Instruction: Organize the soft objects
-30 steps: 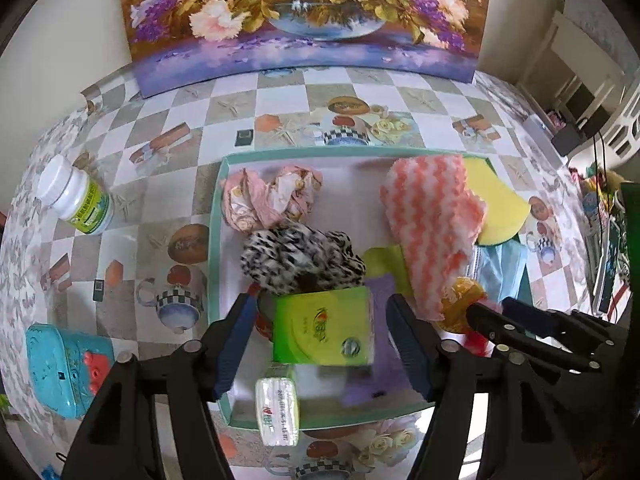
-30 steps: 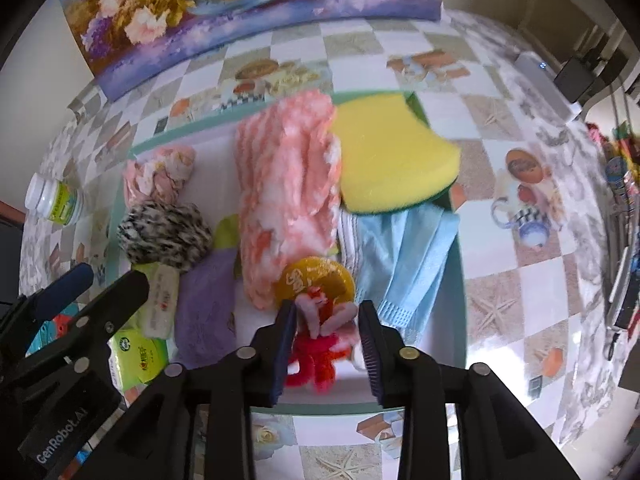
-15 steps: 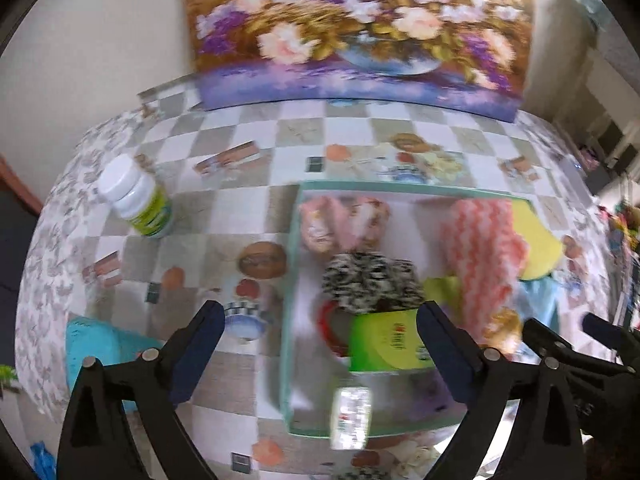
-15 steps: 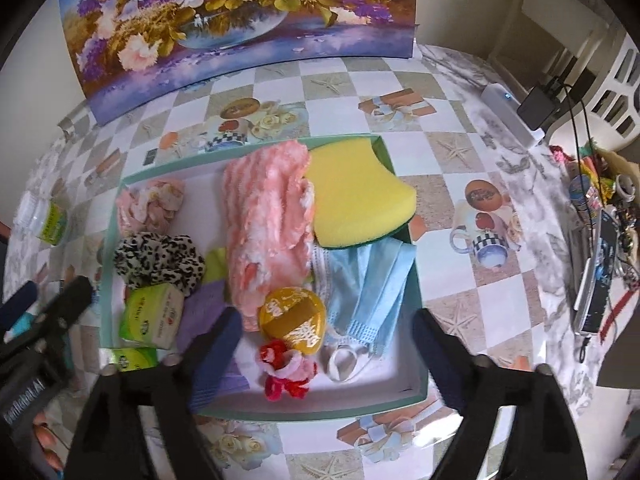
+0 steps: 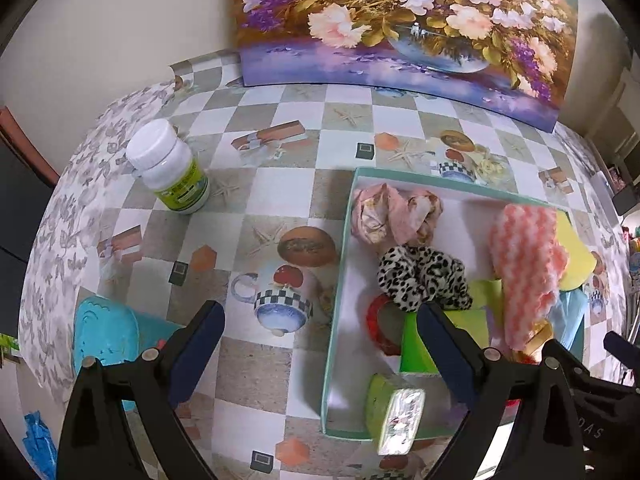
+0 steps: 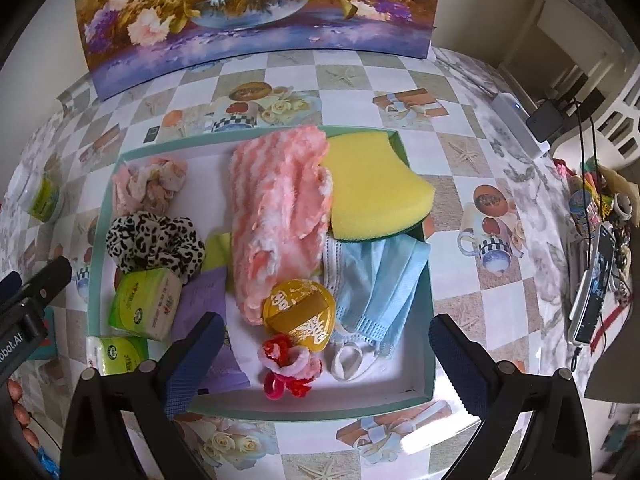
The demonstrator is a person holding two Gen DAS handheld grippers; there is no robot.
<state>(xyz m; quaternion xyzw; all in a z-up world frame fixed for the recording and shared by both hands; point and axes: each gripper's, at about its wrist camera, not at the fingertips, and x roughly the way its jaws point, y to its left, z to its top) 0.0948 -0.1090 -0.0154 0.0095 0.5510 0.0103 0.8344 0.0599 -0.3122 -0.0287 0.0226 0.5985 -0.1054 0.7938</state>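
1. Both tongs stand spread wide and hold nothing; the left tongs (image 5: 320,344) hang over the desk (image 5: 280,184) at the left edge of the teal tray (image 6: 424,216), and the right tongs (image 6: 326,356) hang over the tray's near edge.
2. Soft things lie inside the tray: a pink scrunchie (image 6: 148,184) in the far left corner; a leopard scrunchie (image 6: 154,242) just in front of it; a pink-and-white fuzzy cloth (image 6: 280,216) down the middle; a yellow sponge (image 6: 376,192) in the far right corner, its edge under the cloth; a blue face mask (image 6: 380,280) in front of the sponge.
3. A green tissue pack (image 6: 144,304) touches the leopard scrunchie and carries small print too blurred to read; a second tissue pack (image 6: 120,354) sits on the tray's near left rim, also unreadable.
4. A gold round piece (image 6: 300,312) bears white characters, possibly Chinese, which I cannot make out; a red-and-pink yarn toy (image 6: 286,364) touches it in front; a purple cloth (image 6: 208,320) lies between the tissue pack and the fuzzy cloth.
5. The left tool (image 6: 20,336), seen from the right wrist view, shows the cut-off lettering "obot.AI".
6. A white bottle (image 5: 168,168) with a yellow-green label stands on the desk, well apart from the tray; its label text is illegible.
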